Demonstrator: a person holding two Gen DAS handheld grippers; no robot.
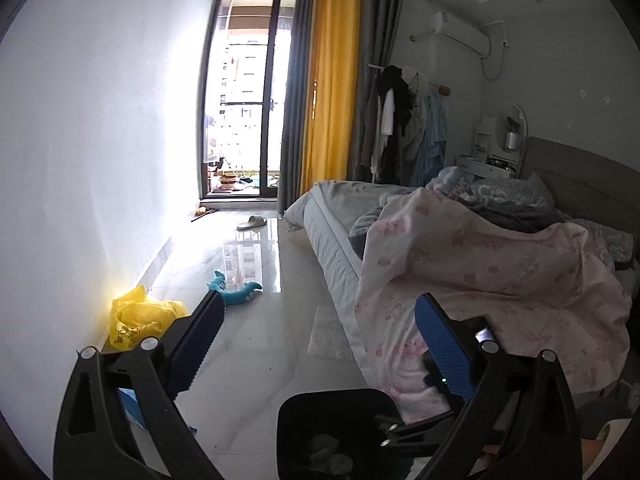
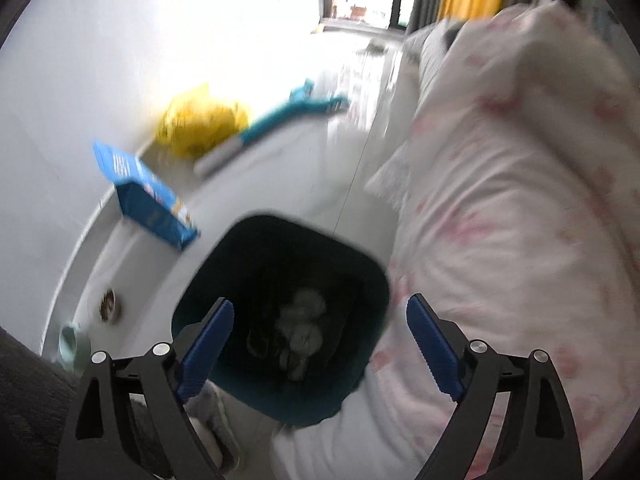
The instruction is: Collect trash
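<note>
A dark bin [image 2: 360, 264] stands on the floor beside the bed, with crumpled white trash [image 2: 304, 320] inside it. My right gripper [image 2: 320, 304] hangs over the bin's mouth, pointing steeply down, jaws wide open and nothing between them. My left gripper [image 1: 320, 304] is higher, looks along the room and is open and empty too. The bin [image 1: 320, 398] shows at the bottom of the left wrist view. Loose on the floor by the wall lie a yellow plastic bag [image 1: 140, 320] [image 2: 200, 120], a blue box [image 2: 148, 196] and a white roll [image 2: 220, 160].
A bed with a pink quilt [image 1: 500, 280] [image 2: 520, 200] fills the right side. A teal toy [image 1: 236, 288], a bubble-wrap sheet [image 1: 328, 332] and a slipper [image 1: 252, 222] lie on the glossy floor. A green tape roll [image 2: 72, 340] sits at the near left. The white wall runs along the left.
</note>
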